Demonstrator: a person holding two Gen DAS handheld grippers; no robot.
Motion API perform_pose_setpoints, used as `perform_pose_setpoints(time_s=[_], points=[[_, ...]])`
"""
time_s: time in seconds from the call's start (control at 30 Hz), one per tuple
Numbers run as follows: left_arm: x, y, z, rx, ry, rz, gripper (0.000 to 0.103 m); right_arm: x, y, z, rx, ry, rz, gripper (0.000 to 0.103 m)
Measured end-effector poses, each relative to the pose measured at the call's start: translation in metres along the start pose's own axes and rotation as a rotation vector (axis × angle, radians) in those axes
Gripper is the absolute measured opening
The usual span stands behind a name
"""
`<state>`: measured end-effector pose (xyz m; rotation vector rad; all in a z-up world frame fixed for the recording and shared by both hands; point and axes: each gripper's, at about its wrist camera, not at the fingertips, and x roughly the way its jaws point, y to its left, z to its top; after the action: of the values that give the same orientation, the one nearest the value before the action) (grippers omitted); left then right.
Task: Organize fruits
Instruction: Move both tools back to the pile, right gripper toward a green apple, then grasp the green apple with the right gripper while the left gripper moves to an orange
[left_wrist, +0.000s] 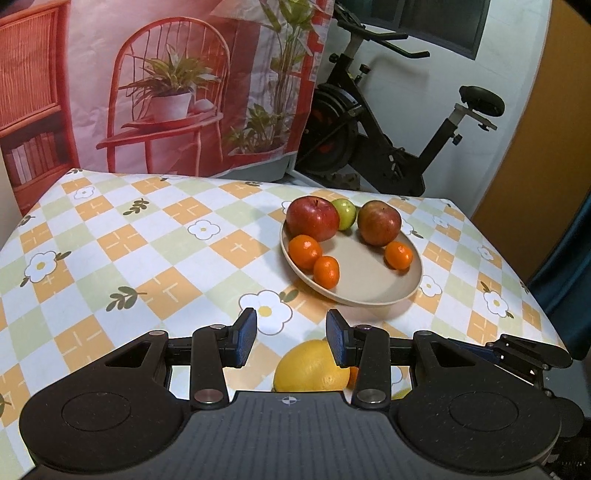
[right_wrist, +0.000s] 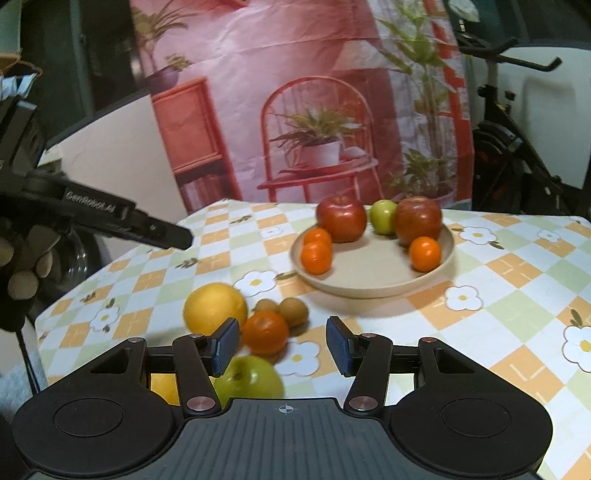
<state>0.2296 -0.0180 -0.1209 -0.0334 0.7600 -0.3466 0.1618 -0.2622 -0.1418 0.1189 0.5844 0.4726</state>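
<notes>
A beige plate (left_wrist: 373, 291) (right_wrist: 369, 284) holds two red apples (left_wrist: 313, 218) (right_wrist: 341, 219), a small green apple (left_wrist: 345, 213) (right_wrist: 383, 216) and three mandarins (left_wrist: 305, 251) (right_wrist: 316, 256). On the cloth near the front lie a large yellow citrus (left_wrist: 310, 371) (right_wrist: 215, 307), a loose orange (right_wrist: 265, 331), two small brown fruits (right_wrist: 293, 312) and a green apple (right_wrist: 251, 380). My left gripper (left_wrist: 291, 341) is open and empty above the yellow citrus. My right gripper (right_wrist: 282, 345) is open and empty above the orange and green apple.
The table has a checked flower-print cloth (left_wrist: 147, 258). A printed backdrop (left_wrist: 166, 85) hangs behind it, with an exercise bike (left_wrist: 388, 122) at the back right. The left gripper's body (right_wrist: 110, 218) shows at the left of the right wrist view.
</notes>
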Motion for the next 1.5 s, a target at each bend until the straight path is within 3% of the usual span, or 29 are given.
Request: perform_pose_setpoints(time_s=[0.87,1.27,1.5], points=[[0.000,-0.002,-0.009,-0.002,0.019,-0.005,0.043,0.014,0.023,-0.021,-0.125,0.128,0.040,0.048],[0.001,-0.002,-0.009,-0.001,0.023,-0.004,0.043,0.011,0.018,-0.019,-0.101,0.114,0.045,0.044],[0.006,-0.007,-0.009,0.032,0.029,-0.018,0.043,0.007,-0.010,-0.006,-0.016,0.061,0.002,0.044]])
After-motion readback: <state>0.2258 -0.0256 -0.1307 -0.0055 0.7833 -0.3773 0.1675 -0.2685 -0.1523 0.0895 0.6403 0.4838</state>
